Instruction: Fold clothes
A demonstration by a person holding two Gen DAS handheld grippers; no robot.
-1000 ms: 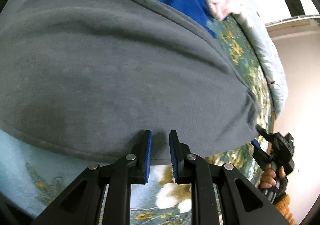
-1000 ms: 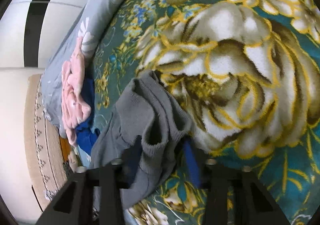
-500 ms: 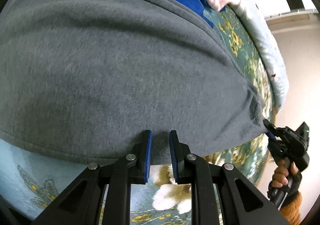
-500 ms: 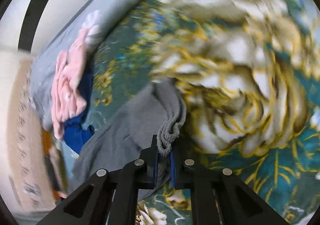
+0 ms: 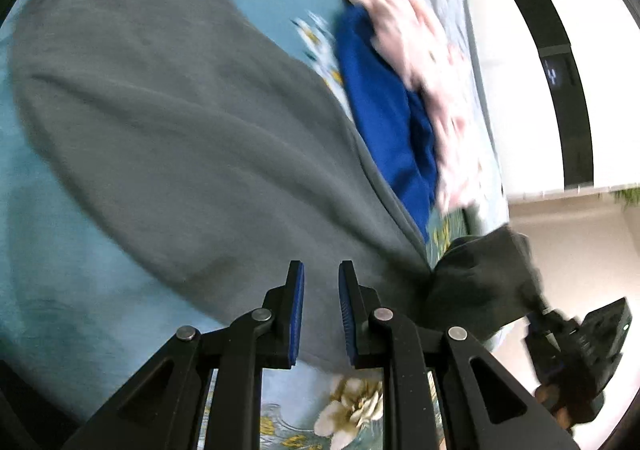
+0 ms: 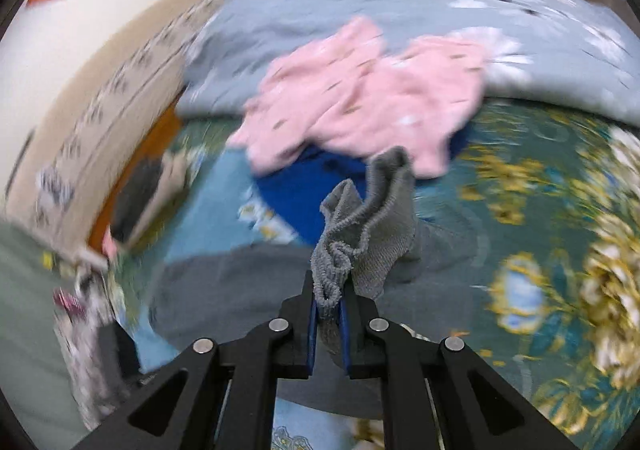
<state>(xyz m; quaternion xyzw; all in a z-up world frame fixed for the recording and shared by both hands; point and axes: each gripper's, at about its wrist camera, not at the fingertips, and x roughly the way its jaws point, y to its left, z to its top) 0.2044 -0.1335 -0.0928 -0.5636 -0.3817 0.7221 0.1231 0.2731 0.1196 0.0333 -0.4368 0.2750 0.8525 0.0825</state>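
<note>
A grey knit garment is spread across a floral bedspread on a bed. In the left wrist view its surface is seen as soft, matt and fleecy, with broad shallow folds running diagonally. The left gripper is set at the garment's near hem; its blue-padded jaws stand slightly apart with grey cloth lying between them, and it cannot be told whether the pads press on it.

In the right wrist view the right gripper is seen with its jaws nearly closed on a bunched ribbed cuff of the same garment; the knit is gathered into a crinkled, ropy edge that rises above the pads. This ribbed texture is not shown in the left view, where the lifted corner appears only as a dark hanging flap with the right gripper below it at the frame's right edge.

A deep blue garment is seen just beyond the grey one, and a pink speckled garment is draped partly over the blue one. Behind them a pale grey-blue quilt with white flowers is rolled along the wall. Only the right view shows a patterned beige bed frame. Both views are blurred.
</note>
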